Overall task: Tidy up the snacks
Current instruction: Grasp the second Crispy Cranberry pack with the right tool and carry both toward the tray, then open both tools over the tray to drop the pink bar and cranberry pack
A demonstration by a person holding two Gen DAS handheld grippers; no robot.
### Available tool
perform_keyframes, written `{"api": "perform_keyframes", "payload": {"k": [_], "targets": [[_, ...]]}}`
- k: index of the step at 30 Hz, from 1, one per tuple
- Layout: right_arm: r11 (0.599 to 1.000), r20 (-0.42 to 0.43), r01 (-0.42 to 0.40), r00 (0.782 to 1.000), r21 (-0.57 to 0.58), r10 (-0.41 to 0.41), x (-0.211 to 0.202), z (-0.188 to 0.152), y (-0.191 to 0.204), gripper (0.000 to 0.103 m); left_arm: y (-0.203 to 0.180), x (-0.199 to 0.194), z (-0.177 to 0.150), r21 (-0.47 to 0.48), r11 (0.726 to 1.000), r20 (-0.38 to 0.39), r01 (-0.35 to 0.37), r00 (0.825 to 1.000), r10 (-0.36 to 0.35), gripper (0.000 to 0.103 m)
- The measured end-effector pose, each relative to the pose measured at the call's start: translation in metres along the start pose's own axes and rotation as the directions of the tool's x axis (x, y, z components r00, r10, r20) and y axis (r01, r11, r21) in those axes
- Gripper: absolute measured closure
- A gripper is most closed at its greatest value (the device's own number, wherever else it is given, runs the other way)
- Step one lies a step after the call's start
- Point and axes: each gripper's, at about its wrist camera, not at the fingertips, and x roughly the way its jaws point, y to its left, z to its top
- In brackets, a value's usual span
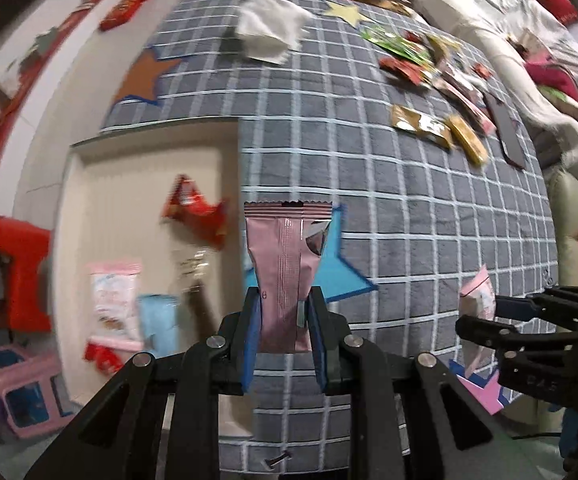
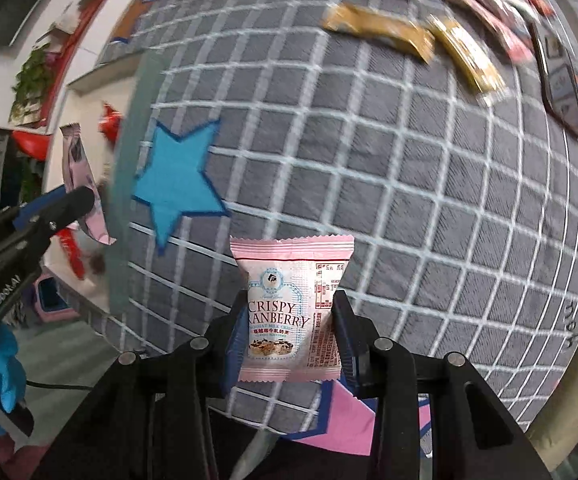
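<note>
Left gripper clenches a mauve snack packet — tray at nine o'clock; right gripper grasps a pink cranberry packet.

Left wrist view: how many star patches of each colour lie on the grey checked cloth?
Orange-brown star: 1
Yellow star: 1
Blue star: 1
Pink star, partly hidden: 1
Total: 4

mauve foil snack packet: upright, seam side showing, lifted off the cloth | pink-and-white Crispy Cranberry packet: upright, label facing camera, lifted too
</note>
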Motion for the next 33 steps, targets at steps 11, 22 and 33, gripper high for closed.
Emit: {"api": "perform_keyframes", "payload": {"k": [11,22,33], "targets": [[0.982,0.046,-0.038,0.998,-0.185,0.048,-0.011,0.041,0.089,0.061,0.049,-0.006,-0.008,-0.146,0.988,0.026,-0.051,0.998,0.055,0.078],[0.945,0.028,-0.065,0.997,-0.320,0.078,0.015,0.055,0.152,0.061,0.090,-0.003,-0.030,-0.246,0.965,-0.002,-0.086,0.996,0.088,0.078],[0.936,-0.022,-0.105,0.994,-0.336,0.103,0.038,0.065,0.190,0.061,0.107,0.014,-0.050,-0.292,0.951,-0.059,-0.104,0.994,0.090,0.078]]}}
